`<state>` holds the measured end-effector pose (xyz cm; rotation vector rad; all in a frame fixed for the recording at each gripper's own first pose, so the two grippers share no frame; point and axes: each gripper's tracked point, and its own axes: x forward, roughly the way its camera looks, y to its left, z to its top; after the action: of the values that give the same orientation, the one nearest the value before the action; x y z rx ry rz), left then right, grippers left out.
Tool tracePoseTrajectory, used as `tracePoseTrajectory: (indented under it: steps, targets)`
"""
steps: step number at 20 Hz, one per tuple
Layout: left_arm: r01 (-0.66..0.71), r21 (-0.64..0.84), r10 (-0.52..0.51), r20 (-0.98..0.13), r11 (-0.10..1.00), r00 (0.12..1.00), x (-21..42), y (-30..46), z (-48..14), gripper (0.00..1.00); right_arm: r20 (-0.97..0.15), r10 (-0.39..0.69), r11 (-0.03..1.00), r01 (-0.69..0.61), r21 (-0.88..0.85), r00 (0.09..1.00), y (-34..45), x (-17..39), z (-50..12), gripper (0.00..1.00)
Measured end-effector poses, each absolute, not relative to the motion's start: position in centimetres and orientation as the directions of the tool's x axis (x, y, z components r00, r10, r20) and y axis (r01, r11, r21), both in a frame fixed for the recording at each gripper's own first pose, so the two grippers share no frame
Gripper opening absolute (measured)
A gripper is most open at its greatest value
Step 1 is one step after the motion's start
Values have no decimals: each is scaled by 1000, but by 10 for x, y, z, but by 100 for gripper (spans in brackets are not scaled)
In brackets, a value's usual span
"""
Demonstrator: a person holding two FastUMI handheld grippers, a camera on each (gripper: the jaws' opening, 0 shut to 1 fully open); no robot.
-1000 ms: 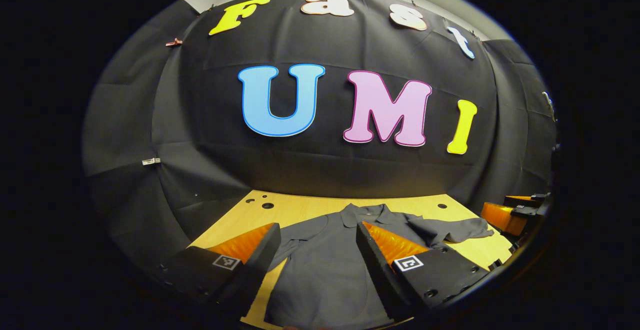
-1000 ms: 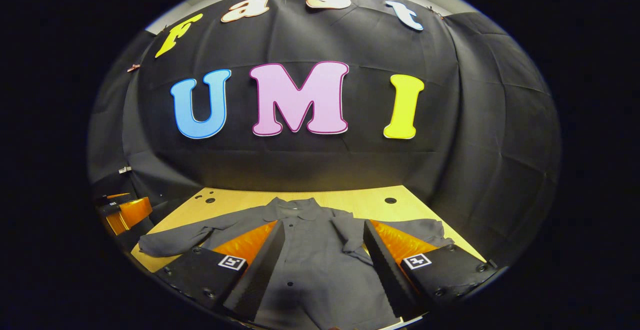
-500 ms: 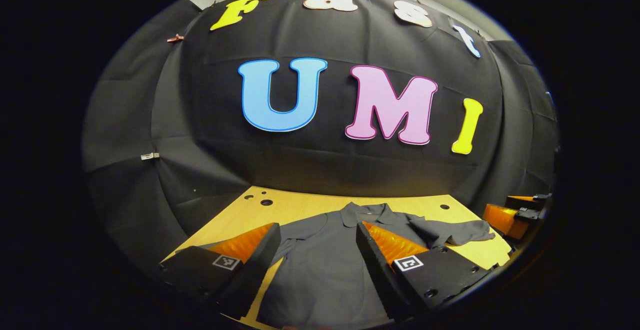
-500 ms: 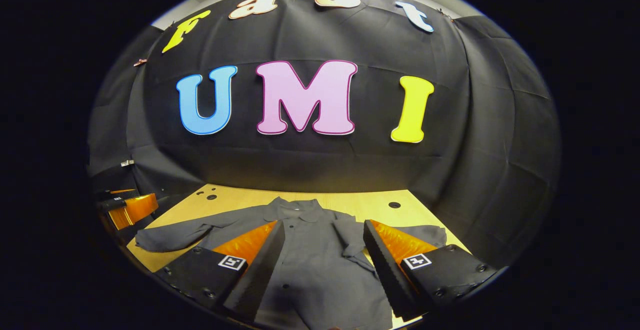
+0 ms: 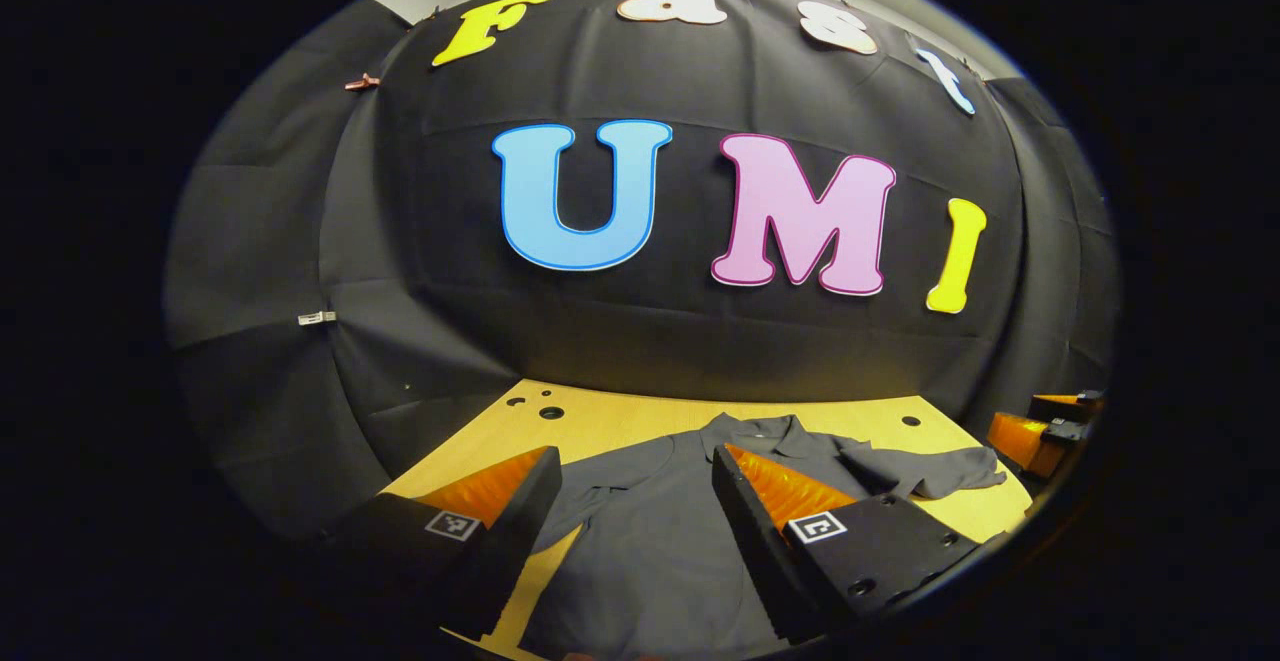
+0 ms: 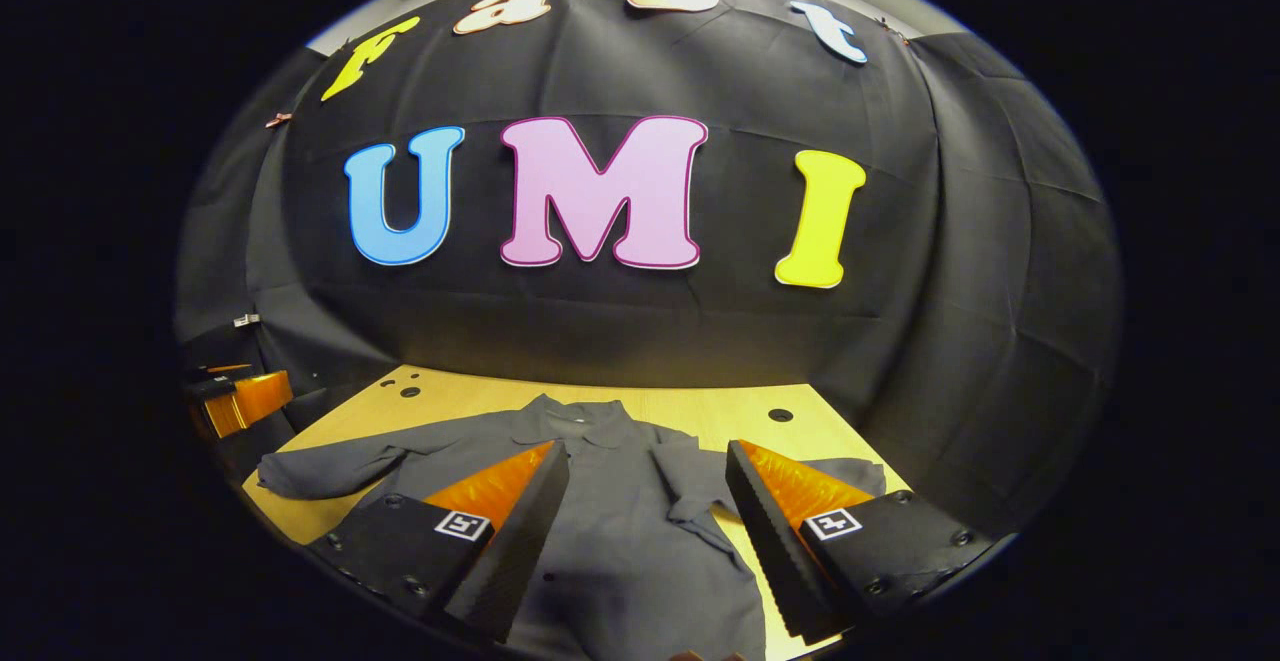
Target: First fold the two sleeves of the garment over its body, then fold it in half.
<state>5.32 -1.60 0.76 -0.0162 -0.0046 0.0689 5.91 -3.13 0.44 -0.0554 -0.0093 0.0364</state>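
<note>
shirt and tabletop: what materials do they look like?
Shirt: thin matte grey woven cloth, probably cotton or a blend; it lies limp, with soft creases and a collar and buttons. Table: pale yellow-tan board with faint grain, likely plywood or laminate, smooth with a slight sheen and drilled round holes.

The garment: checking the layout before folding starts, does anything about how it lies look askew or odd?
The garment lies flat, collar toward the wall, on the table. One sleeve stretches out straight; the other sleeve is rumpled and partly doubled near the body. Both grippers are open above it.
</note>
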Motion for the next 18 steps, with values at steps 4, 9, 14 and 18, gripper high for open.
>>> tracePoseTrajectory:
  steps: [4, 9, 14, 18]
  targets:
    - [-81, -17, 81, -9, 997, 997, 54, -15, 4, 96, -10, 18, 999, -18, -39, 1000, -46, 71, 1, 98]
    - [-101, -13, 100, -27, 995, 995, 58, -16, 0, 96, -19, -40, 999, 40, -17, 999, -81, 91, 0, 98]
    - [-113, 0, 113, -42, 994, 993, 64, -27, -4, 96, -51, -103, 995, 103, 6, 993, -120, 116, -10, 98]
    - [-131, 7, 131, -56, 991, 990, 68, -39, -8, 96, -89, -122, 992, 124, 8, 988, -149, 133, -24, 98]
